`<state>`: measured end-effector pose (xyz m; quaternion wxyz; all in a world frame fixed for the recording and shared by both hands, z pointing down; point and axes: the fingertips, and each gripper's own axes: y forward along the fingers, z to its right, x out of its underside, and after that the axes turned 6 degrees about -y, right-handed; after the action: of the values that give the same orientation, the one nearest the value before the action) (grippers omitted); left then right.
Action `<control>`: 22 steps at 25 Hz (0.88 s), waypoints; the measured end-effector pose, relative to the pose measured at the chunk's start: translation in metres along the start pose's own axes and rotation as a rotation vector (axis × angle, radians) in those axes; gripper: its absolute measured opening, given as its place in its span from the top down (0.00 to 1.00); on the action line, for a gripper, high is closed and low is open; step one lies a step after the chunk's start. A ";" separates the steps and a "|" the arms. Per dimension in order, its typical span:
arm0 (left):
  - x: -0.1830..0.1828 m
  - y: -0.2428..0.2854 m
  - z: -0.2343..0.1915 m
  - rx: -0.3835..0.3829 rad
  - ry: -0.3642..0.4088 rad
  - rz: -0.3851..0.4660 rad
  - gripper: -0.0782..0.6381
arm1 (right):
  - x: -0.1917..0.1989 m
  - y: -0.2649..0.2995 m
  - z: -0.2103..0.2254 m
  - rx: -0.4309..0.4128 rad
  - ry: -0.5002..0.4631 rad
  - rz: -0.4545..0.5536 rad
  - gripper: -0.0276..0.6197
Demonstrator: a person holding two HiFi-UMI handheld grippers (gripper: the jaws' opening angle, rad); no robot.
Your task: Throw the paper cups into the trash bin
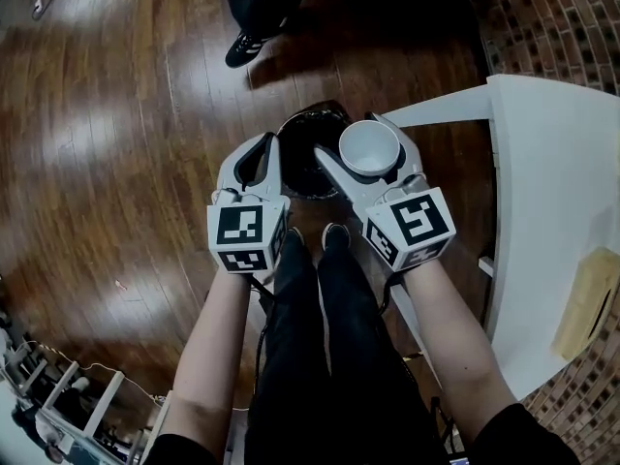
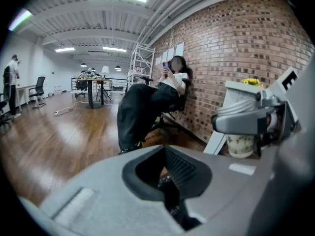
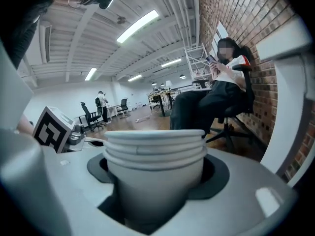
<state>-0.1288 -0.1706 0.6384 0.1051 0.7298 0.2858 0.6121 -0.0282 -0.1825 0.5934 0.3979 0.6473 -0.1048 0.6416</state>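
**A:** What can go wrong here?

**B:** The paper cups (image 3: 155,156) hang over the right side of the trash bin (image 1: 302,158), not its middle. If they drop now, I think they can hit the rim and roll onto the floor (image 1: 116,163).

**A:** Who holds them?

**B:** The right gripper (image 1: 366,155). Its jaws stand wide, one on each side of the stack, squeezing it.

**A:** And the left gripper (image 1: 257,163)?

**B:** Its jaws are pressed together with nothing in them, over the bin's left edge
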 end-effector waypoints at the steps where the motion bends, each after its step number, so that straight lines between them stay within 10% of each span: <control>1: 0.009 0.006 -0.002 -0.001 -0.002 -0.014 0.88 | 0.010 0.005 0.002 -0.005 -0.001 -0.012 0.40; 22: 0.136 0.066 -0.027 -0.019 -0.046 -0.207 0.88 | 0.182 0.061 0.010 -0.066 0.120 -0.279 0.40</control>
<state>-0.1237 -0.1553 0.7907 0.1811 0.7094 0.3512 0.5836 -0.0320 -0.1613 0.7849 0.5097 0.6028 -0.0108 0.6137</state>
